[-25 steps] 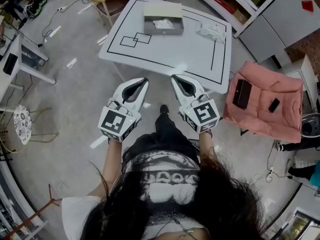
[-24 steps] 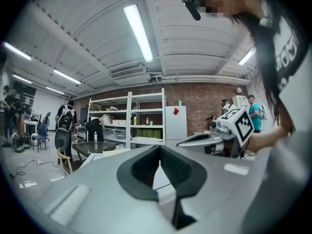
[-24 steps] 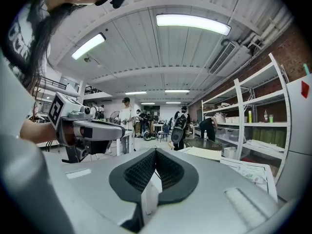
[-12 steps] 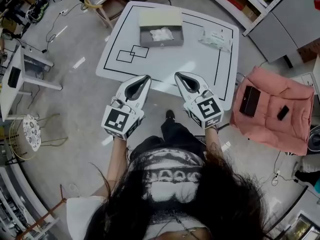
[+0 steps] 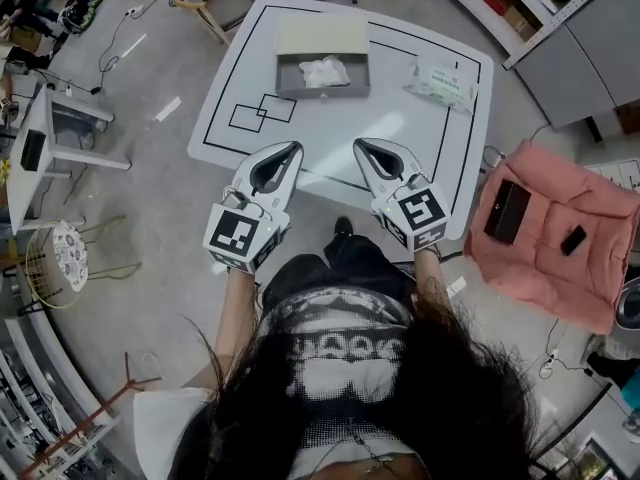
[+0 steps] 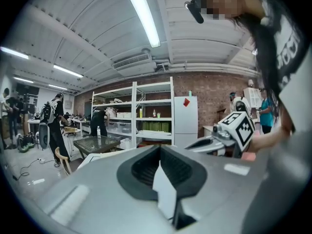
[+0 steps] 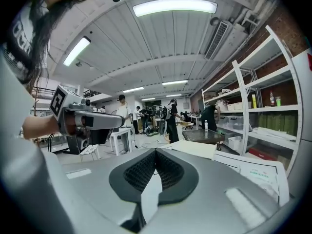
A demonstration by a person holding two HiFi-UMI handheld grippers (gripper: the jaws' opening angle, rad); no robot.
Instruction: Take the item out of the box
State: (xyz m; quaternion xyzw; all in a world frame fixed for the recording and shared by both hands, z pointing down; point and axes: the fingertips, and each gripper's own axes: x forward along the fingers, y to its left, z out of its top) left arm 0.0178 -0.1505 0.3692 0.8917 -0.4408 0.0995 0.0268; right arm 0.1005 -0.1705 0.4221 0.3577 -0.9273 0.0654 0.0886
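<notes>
An open grey box [image 5: 322, 74] with a cream lid [image 5: 321, 36] folded back stands at the far side of the white table [image 5: 385, 118]. A crumpled white item [image 5: 325, 69] lies inside it. Both grippers hover over the table's near edge, well short of the box and pointing toward it. My left gripper [image 5: 295, 149] has its jaws together with nothing between them, and so does my right gripper [image 5: 359, 145]. In the left gripper view the shut tip [image 6: 159, 149] points at distant shelving. The right gripper view shows its shut tip [image 7: 155, 152] and the table beyond.
A white packet of wipes [image 5: 441, 80] lies at the table's far right. Black lines and two overlapping squares [image 5: 261, 114] are marked on the tabletop. A pink jacket [image 5: 570, 258] with dark objects on it sits at right. A desk [image 5: 45, 133] and round stool [image 5: 66, 256] stand at left.
The person has stepped toward the table. Both grippers, still shut, now reach over its near edge, and the box appears closer.
</notes>
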